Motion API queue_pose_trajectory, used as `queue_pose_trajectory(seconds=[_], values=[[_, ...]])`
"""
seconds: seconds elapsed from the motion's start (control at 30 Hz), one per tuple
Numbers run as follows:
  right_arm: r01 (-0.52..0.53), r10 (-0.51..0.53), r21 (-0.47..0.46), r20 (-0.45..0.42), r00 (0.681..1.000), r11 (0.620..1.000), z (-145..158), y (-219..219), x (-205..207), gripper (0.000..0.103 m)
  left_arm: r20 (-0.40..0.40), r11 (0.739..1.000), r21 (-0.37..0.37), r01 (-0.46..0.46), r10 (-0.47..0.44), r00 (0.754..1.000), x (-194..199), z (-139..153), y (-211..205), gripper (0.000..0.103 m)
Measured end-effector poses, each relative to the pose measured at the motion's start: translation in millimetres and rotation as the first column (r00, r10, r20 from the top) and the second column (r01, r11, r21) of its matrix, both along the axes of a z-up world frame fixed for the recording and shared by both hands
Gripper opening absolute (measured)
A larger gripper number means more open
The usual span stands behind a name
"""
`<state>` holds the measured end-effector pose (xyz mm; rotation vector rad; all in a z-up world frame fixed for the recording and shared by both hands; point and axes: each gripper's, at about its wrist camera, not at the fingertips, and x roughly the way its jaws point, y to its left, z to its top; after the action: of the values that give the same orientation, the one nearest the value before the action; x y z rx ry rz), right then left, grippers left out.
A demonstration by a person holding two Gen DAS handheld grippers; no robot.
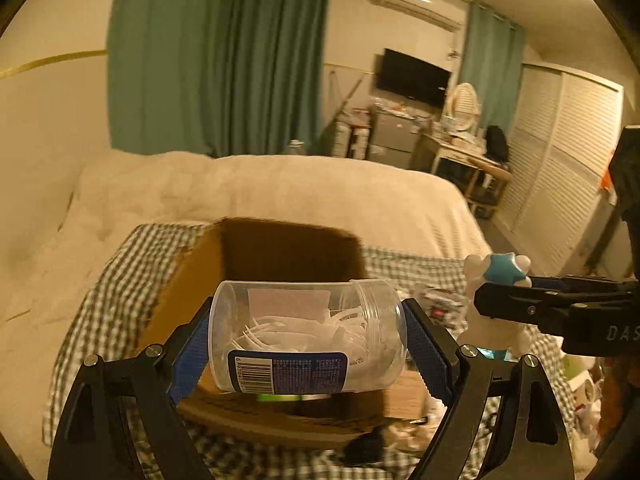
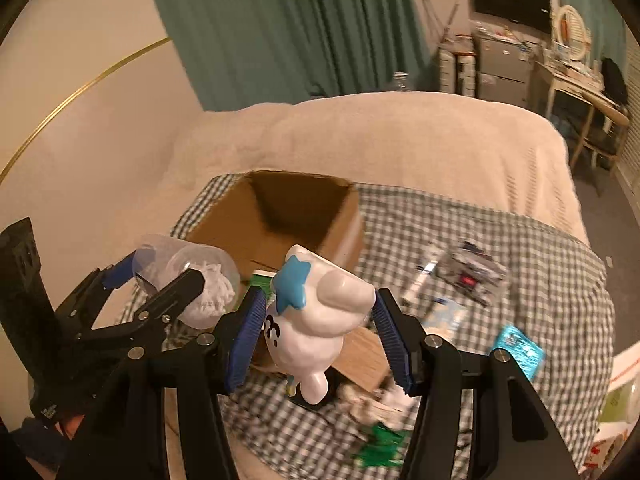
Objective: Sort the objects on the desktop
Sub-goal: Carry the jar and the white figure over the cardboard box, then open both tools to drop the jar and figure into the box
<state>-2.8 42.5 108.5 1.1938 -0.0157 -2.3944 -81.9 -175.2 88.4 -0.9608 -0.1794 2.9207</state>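
Left wrist view shows the left gripper (image 1: 306, 340) clamped on a clear plastic jar (image 1: 304, 334) lying sideways between its blue pads, held above the open cardboard box (image 1: 256, 256) on the checked cloth (image 1: 100, 280). Just beside it, the right gripper (image 2: 320, 330) squeezes a white figurine (image 2: 320, 320) with a blue star — raised over the box's near edge. Small packets (image 2: 472, 272) lie scattered on the cloth, the bed (image 2: 400, 140) behind.
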Motion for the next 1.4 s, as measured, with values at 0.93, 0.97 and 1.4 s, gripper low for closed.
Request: queue_pose_trajectory(seconds=[0.93, 0.97, 1.4], values=[[-0.036, 0.041, -0.075, 0.065, 0.997, 0.997, -58.8, -69.7, -41.0, 0.062, 0.11, 0.998, -0.009, -0.063, 0.063, 0.992, -14.5, -58.3, -41.5, 0.101], [-0.031, 0.035, -0.075, 0.058, 0.998, 0.997, -55.9, -67.1, -40.7, 0.062, 0.113, 0.998, -0.008, -0.067, 0.067, 0.991, -13.8, -56.9, -40.5, 0.101], [0.071, -0.071, 0.0, 0.003, 0.997, 0.997, -26.1, 21.2, -15.4, 0.063, 0.122, 0.999, 0.025, 0.035, -0.037, 0.992, -10.3, -20.4, 18.9, 0.101]])
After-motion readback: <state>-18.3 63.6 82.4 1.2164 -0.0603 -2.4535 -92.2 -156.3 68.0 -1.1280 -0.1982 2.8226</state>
